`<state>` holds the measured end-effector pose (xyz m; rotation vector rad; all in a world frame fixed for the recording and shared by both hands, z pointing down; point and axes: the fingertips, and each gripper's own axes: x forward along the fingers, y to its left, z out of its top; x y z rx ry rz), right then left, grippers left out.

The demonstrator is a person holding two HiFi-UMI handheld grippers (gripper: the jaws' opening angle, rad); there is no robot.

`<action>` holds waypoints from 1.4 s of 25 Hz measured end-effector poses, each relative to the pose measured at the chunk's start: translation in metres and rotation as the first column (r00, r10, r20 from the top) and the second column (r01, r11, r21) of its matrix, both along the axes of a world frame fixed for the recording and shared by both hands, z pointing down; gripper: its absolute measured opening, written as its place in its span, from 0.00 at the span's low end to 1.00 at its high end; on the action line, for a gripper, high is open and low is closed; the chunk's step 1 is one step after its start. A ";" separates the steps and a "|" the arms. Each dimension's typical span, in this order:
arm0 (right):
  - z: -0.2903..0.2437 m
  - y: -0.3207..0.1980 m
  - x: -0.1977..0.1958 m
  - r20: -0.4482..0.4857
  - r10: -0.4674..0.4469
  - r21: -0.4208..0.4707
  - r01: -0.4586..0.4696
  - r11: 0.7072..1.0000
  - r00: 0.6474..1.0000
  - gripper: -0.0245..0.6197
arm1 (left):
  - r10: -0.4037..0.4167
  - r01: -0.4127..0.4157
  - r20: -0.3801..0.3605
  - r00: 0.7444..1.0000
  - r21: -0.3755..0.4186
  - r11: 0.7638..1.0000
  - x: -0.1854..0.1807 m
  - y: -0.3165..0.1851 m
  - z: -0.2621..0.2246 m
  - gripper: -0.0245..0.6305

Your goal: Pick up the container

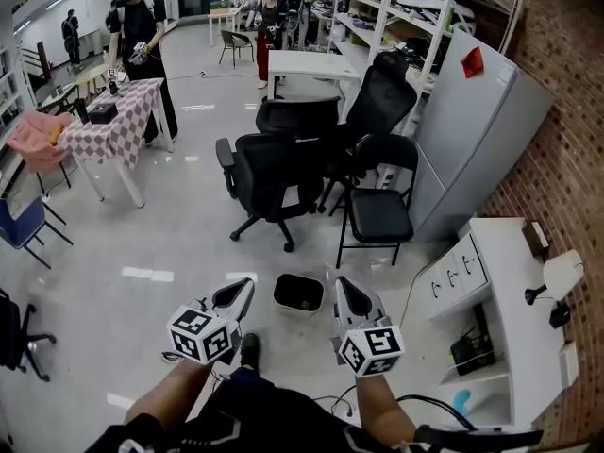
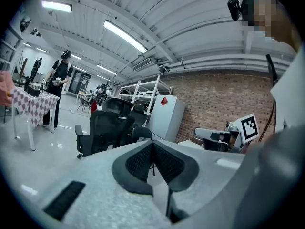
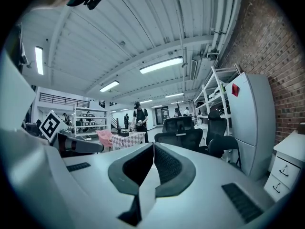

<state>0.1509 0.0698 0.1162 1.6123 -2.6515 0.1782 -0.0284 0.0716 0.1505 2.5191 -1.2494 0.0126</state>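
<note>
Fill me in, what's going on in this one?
A person holds a tool in each hand, out over the floor. The left tool and right tool are both shut and empty. The black container sits on the floor just ahead, between the two, untouched. Office chairs stand behind it.

No word, brand or number can be read anywhere. The left cube [image 1: 201, 334], behind the jaws of the left gripper [image 1: 245, 286], and the right cube [image 1: 371, 349], behind the jaws of the right gripper [image 1: 342, 283], bear only black-and-white square patterns without letters. Far ahead of both jaws and to their right, a red label [image 1: 472, 61] sticks on the grey cabinet [image 1: 481, 149]; its print is too small to read.
</note>
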 end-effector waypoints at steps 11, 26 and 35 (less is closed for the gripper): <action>0.014 -0.092 -0.026 -0.057 0.047 -0.038 -0.049 0.998 0.997 0.05 | 0.068 -0.068 -0.040 0.997 -0.022 0.997 -0.021 -0.105 0.019 0.05; 0.039 -0.209 -0.069 -0.086 0.085 -0.103 -0.094 0.990 0.993 0.05 | 0.115 -0.121 -0.059 0.992 -0.101 0.987 -0.061 -0.222 0.054 0.05; 0.048 -0.253 -0.081 -0.104 0.088 -0.106 -0.099 0.989 0.991 0.05 | 0.126 -0.129 -0.036 0.991 -0.099 0.987 -0.075 -0.268 0.067 0.05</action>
